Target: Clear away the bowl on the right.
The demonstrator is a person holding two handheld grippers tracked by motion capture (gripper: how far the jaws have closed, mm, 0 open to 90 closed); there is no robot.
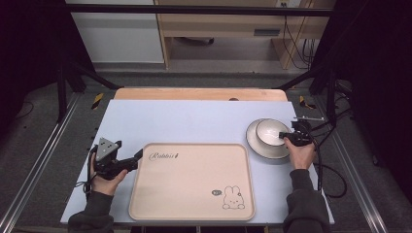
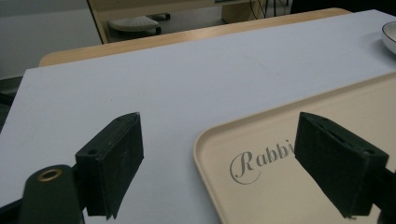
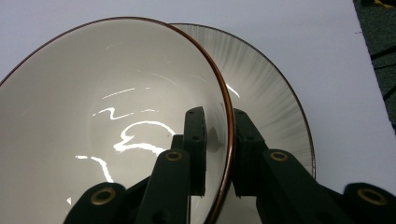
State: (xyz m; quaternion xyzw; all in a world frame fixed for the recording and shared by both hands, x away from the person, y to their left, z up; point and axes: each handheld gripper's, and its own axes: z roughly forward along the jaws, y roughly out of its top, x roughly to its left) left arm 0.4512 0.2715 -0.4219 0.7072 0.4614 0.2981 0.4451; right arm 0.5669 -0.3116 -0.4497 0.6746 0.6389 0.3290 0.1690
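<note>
The right gripper (image 1: 291,135) is closed on the rim of the bowl (image 1: 270,131), with one jaw inside the wall and the other outside it, so the thin edge is pinched between the two pads. This kind of grip makes sense, because the bowl is too wide to be taken around its body, and the rim is the only part narrow enough for the jaws. The bowl sits in a plate (image 1: 258,145) at the right side of the table (image 1: 194,119), just beyond the far right corner of the tray (image 1: 192,182). In the right gripper view the bowl (image 3: 107,116) looks a little tilted against the plate (image 3: 271,98) under it (I cannot say if it is already lifted). The left gripper (image 1: 137,158) has its jaws wide open with nothing between them, and it rests at the near left side, with its tips at the left edge of the tray (image 2: 299,186). I think it waits there to steady the tray, or only to stay out of the way, while the bowl is probably to be carried onto the tray.
</note>
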